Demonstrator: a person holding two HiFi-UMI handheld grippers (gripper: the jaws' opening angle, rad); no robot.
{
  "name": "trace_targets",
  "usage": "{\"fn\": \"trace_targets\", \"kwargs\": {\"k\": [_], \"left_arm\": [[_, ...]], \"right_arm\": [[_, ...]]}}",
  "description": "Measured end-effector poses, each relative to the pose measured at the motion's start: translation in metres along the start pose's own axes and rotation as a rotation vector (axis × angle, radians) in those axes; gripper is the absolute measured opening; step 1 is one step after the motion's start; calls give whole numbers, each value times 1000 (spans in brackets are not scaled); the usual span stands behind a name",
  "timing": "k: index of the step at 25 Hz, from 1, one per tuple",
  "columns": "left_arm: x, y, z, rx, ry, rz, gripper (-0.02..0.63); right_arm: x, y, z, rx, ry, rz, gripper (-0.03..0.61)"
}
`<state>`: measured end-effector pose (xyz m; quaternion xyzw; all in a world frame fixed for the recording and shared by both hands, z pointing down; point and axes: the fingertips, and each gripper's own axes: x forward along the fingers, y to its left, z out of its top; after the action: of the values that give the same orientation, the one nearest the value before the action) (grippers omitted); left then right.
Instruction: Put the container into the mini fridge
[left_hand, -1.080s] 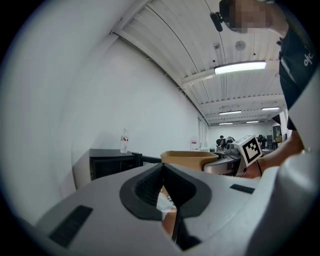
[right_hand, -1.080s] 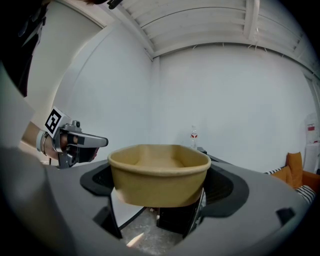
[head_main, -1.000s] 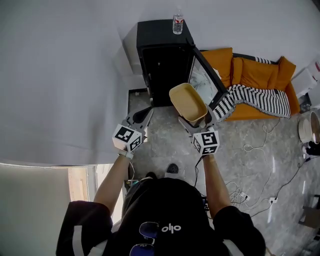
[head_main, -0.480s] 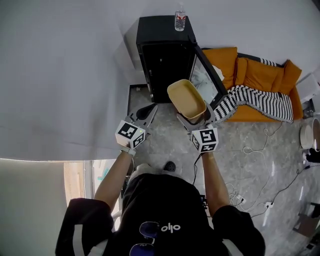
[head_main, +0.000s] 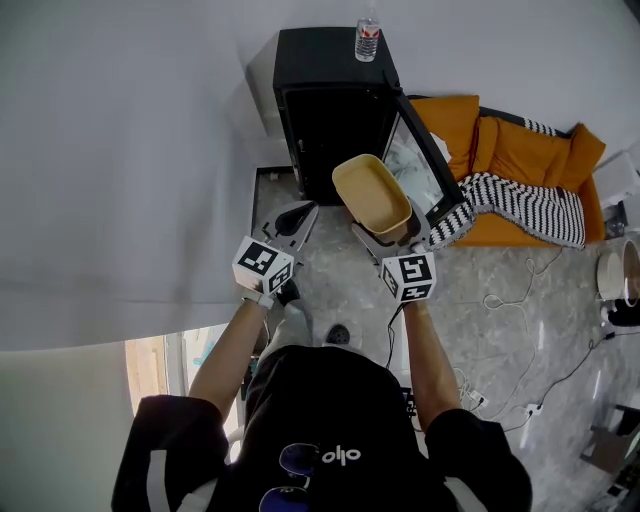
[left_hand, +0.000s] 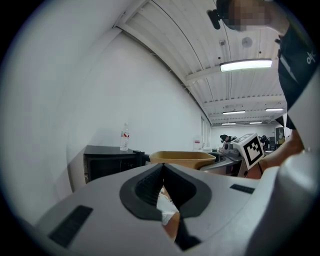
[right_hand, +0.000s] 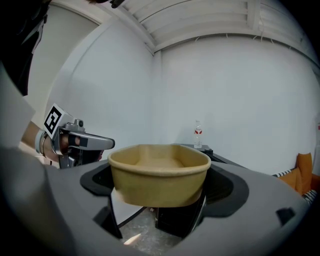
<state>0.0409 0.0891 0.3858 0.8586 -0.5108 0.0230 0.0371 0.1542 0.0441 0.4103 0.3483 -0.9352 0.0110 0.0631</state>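
Observation:
The black mini fridge (head_main: 330, 110) stands against the white wall with its door (head_main: 425, 165) swung open to the right. A tan oval container (head_main: 372, 195) is held tilted just in front of the fridge opening, and my right gripper (head_main: 392, 235) is shut on its near rim. In the right gripper view the container (right_hand: 160, 172) fills the middle, with the fridge (right_hand: 180, 215) below and behind it. My left gripper (head_main: 297, 214) hovers left of the container, shut and holding nothing. From the left gripper view its pads (left_hand: 150, 182) meet, and the container (left_hand: 182, 159) sits beyond.
A water bottle (head_main: 368, 40) stands on top of the fridge. An orange sofa (head_main: 520, 150) with a striped blanket (head_main: 520, 200) lies right of the open door. Cables (head_main: 520, 290) trail over the marble floor at the right. A white wall (head_main: 120, 150) runs along the left.
Both grippers and the container have edged forward toward the fridge opening. The person has stepped closer, and the fridge sits slightly higher in the head view.

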Motion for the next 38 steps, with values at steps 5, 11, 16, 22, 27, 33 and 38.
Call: {"fn": "trace_targets", "kwargs": {"k": [5,11,16,22,27,33,38], "left_arm": [[20,44,2,-13,-6,-19,8],[39,99,10,-19,-1,-60,8],[53,141,6,-27,1,-94,6],[60,175,4,-40,3,-127,6],[65,195,1,-40,3,-160,8],[78,209,-5,-42,5,-182,7],[89,210,-19,-50,24,-194,6]], "right_arm": [[39,-9,8,0,8,-34,536],[93,-15,18,10,17,-80,536],[136,-11,19,18,28,-106,535],[168,-6,20,21,40,-144,535],[189,1,15,26,37,-185,535],[207,-2,7,35,39,-221,535],[216,-10,-9,43,48,-237,535]]}}
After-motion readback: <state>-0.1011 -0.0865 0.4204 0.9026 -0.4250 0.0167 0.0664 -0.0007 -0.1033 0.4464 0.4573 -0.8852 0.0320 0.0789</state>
